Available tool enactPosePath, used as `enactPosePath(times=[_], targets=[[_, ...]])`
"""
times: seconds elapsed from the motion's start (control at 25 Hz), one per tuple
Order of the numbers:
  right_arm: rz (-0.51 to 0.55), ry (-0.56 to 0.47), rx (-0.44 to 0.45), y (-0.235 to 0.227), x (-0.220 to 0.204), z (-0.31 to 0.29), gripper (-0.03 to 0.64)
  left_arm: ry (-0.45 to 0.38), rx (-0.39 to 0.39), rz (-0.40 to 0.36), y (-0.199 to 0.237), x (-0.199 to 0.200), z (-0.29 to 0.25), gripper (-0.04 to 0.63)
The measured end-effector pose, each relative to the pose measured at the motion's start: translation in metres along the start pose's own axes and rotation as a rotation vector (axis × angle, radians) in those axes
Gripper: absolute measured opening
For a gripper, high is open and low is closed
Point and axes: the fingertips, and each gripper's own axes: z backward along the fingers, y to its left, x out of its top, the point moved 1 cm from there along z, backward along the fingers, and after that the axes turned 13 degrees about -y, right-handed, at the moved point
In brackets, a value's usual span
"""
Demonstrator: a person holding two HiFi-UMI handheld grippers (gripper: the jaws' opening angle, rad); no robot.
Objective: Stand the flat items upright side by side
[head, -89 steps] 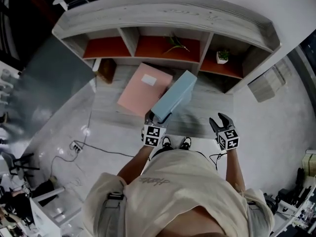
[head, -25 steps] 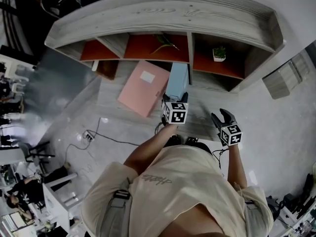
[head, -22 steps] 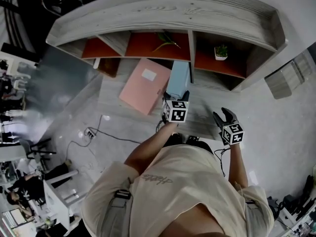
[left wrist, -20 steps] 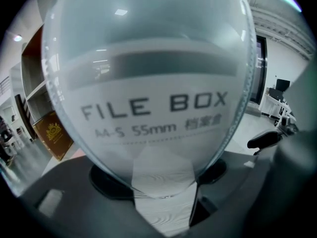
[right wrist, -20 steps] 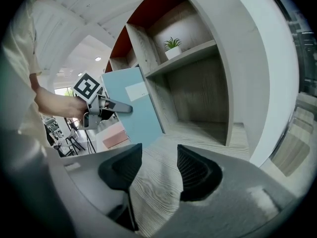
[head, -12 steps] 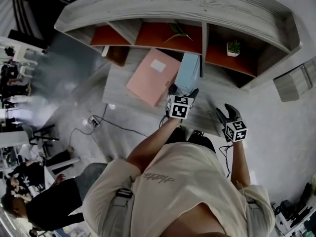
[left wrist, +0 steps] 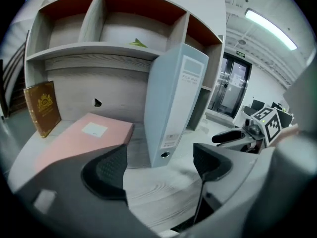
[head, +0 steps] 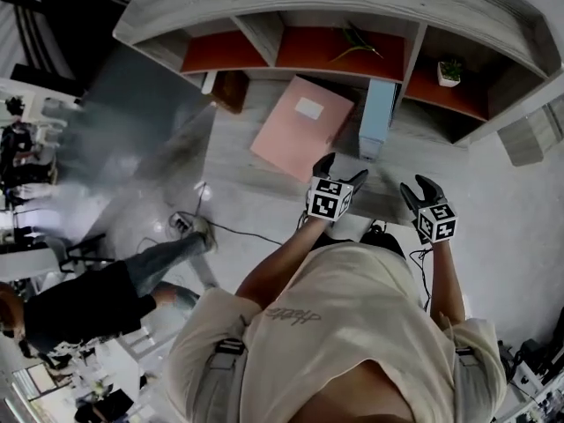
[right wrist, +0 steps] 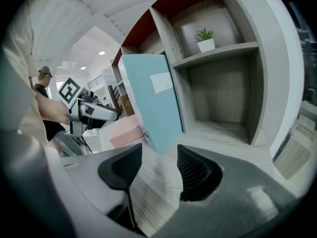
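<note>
**One up, one still flat**

Blue binder (head: 378, 117) stands upright against the shelf (head: 264, 33) at its right divider, so that one looks done. Pink folder (head: 304, 139) lies flat in front of the shelf's middle bay and, imo, is what's left to stand next. L claw (head: 342, 167) is opening wide w/ nothing btw its jaws. R claw (head: 419, 186) is half open, also empty.
</note>
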Motion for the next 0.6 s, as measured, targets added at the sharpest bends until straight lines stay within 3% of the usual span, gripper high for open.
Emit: enactPosePath(times=[0.16,0.6], targets=[[-0.084,-0.043,-0.065,0.040,0.004,-0.014,0.213,0.009,-0.014,0.019,0.046,-0.012,0.037,0.438],[-0.098,-0.090,-0.147,0.142,0.007,-0.076,0.213,0.021,-0.078,0.026,0.152,-0.038,0.106,0.436]])
